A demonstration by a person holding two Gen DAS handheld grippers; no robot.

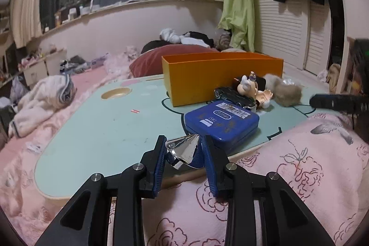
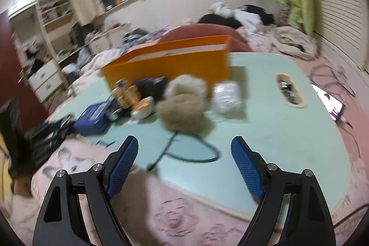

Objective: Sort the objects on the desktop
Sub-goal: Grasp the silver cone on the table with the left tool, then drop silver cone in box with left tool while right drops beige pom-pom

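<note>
My left gripper (image 1: 184,142) is shut on a shiny silver cone-shaped object (image 1: 184,151), held above the near edge of the mint-green table (image 1: 103,126). Just beyond it lies a blue tin (image 1: 221,122). An orange box (image 1: 219,77), open at the top, stands at the back. A toy car (image 1: 233,96), a small figurine (image 1: 249,84) and a beige fluffy item (image 1: 286,90) lie in front of it. My right gripper (image 2: 184,146) is open and empty above the table's near edge, facing the fluffy item (image 2: 184,105), a black cable (image 2: 184,153) and a clear wrapped packet (image 2: 227,97). The right wrist view is blurred.
The table rests on a bed with a pink floral blanket (image 1: 299,167). A round cup recess (image 1: 116,93) is set in the tabletop, and an oval slot (image 2: 289,91) at the right. Pillows, clothes and a phone (image 2: 329,105) lie around the table.
</note>
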